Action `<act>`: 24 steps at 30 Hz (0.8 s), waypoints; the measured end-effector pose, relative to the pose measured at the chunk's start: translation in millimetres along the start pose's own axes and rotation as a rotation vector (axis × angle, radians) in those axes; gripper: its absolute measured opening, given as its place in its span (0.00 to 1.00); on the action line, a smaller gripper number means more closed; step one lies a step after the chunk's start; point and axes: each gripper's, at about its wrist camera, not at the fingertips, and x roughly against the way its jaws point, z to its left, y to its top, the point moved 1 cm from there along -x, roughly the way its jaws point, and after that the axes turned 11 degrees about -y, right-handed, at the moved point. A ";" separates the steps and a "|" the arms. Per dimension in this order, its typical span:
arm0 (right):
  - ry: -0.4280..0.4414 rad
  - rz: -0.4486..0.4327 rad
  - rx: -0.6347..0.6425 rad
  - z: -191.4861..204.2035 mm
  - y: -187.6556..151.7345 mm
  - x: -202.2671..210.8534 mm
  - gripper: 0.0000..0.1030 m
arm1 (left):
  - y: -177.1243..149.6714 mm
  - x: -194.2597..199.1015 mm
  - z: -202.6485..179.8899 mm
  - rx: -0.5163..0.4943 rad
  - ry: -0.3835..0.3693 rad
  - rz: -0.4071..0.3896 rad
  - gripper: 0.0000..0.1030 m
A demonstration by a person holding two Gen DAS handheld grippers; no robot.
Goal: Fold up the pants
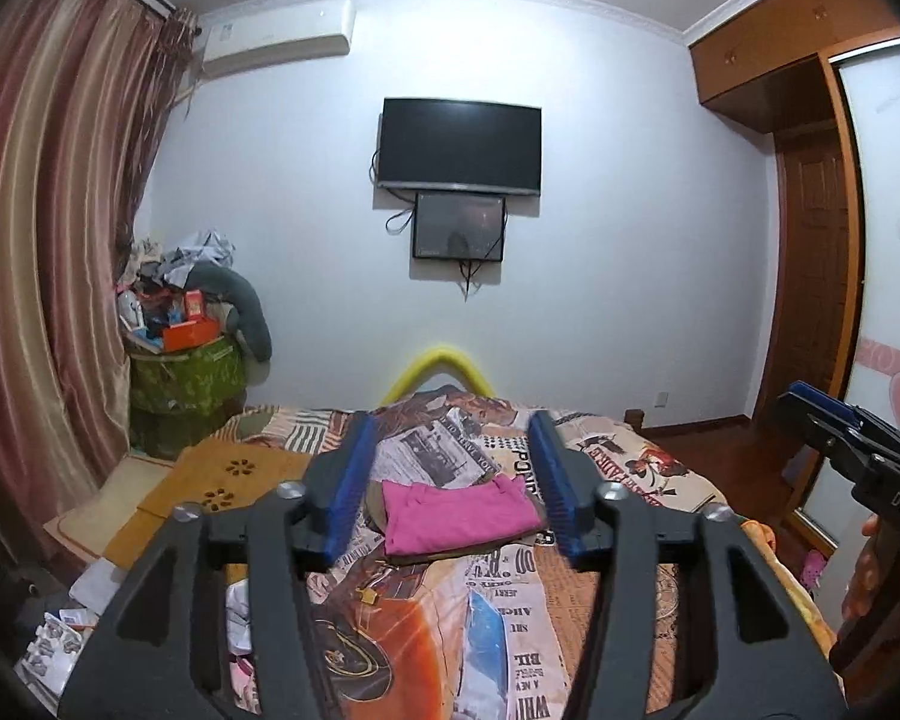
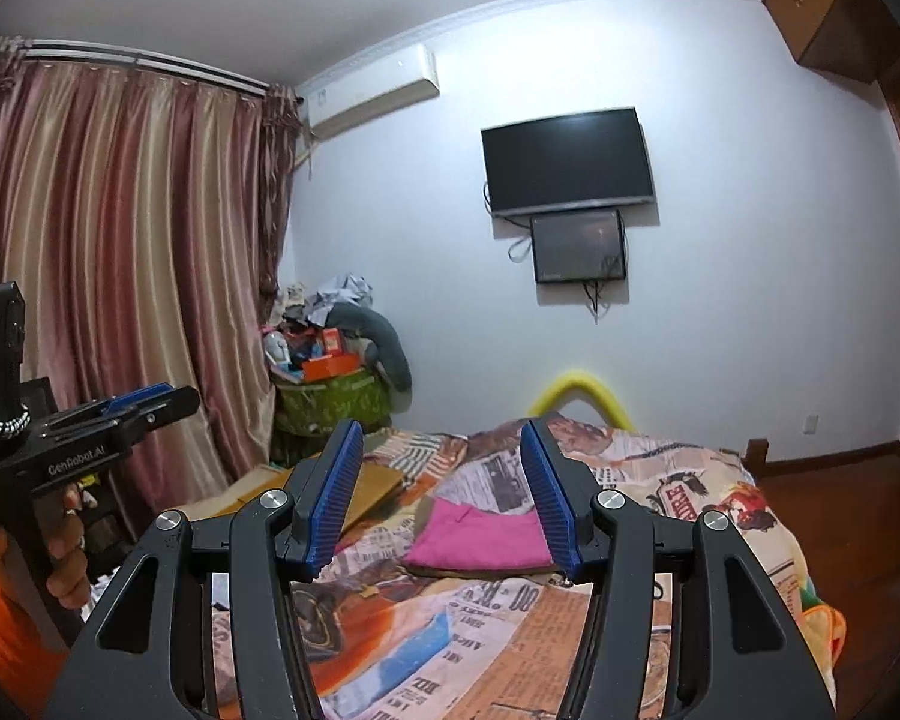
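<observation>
Folded pink pants (image 1: 459, 516) lie flat on a brownish garment on the bed (image 1: 510, 612); they also show in the right wrist view (image 2: 480, 537). My left gripper (image 1: 450, 426) is open and empty, held above and short of the pants. It also shows at the left edge of the right wrist view (image 2: 150, 402). My right gripper (image 2: 441, 438) is open and empty, also raised over the bed; it appears at the right edge of the left wrist view (image 1: 810, 405).
The bed has a newspaper-print cover (image 2: 510, 630). A cardboard sheet (image 1: 222, 474) lies at its left. A cluttered green bin (image 1: 186, 372) stands by the curtain (image 1: 48, 276). A TV (image 1: 459, 147) hangs on the far wall. A wardrobe (image 1: 810, 240) is at right.
</observation>
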 end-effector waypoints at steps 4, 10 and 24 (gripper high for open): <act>0.014 -0.006 -0.018 4.2 -0.7 4.3 0.62 | -3.8 13.9 -4.9 -0.012 0.013 -0.029 0.72; -0.010 0.006 0.019 15.7 -3.8 6.3 0.77 | -7.4 23.3 -5.3 -0.009 0.017 -0.047 0.94; -0.037 0.003 0.019 16.7 -6.4 10.1 1.00 | -14.2 23.8 -9.8 -0.009 0.032 -0.051 1.00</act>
